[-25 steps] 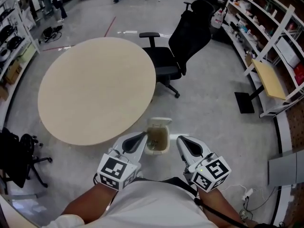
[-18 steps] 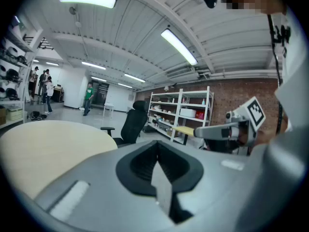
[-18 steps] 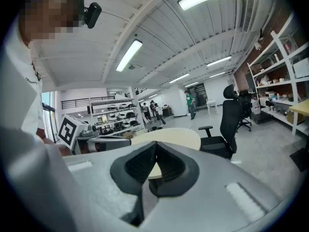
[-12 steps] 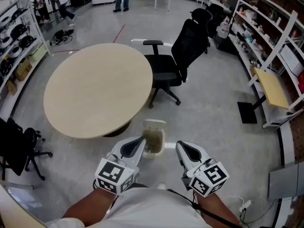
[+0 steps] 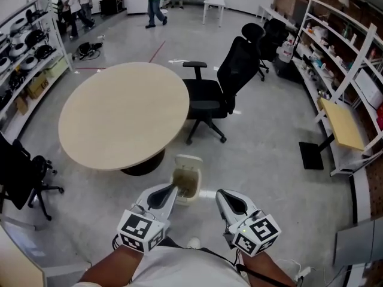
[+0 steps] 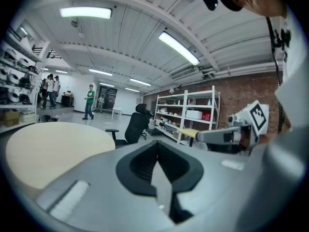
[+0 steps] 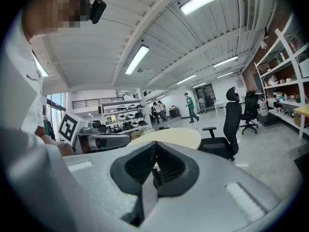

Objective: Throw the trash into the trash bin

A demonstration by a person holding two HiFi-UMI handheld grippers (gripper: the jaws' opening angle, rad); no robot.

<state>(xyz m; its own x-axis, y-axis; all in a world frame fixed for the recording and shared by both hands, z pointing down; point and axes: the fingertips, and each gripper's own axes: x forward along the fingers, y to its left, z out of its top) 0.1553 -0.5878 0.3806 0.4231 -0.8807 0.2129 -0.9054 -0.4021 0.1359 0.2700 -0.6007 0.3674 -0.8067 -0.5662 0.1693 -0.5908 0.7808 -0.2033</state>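
Desk (image 5: 122,115): round, pale top, left of centre on the grey floor.
Left gripper (image 5: 174,188): low in the head view, fingers closed pad on pad, tip at the bin's left rim.
Bin (image 5: 188,200): small and pale, on the floor just beside the desk's near edge, lid tipped back, between the two gripper tips.
Right gripper (image 5: 219,194): fingers closed together, tip just right of the bin.
Chair (image 5: 221,88): black, by the desk's right edge.
Shelves (image 5: 344,70): white, along the right wall.

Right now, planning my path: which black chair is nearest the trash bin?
The armrest chair beside the round table; the others stand farther off.
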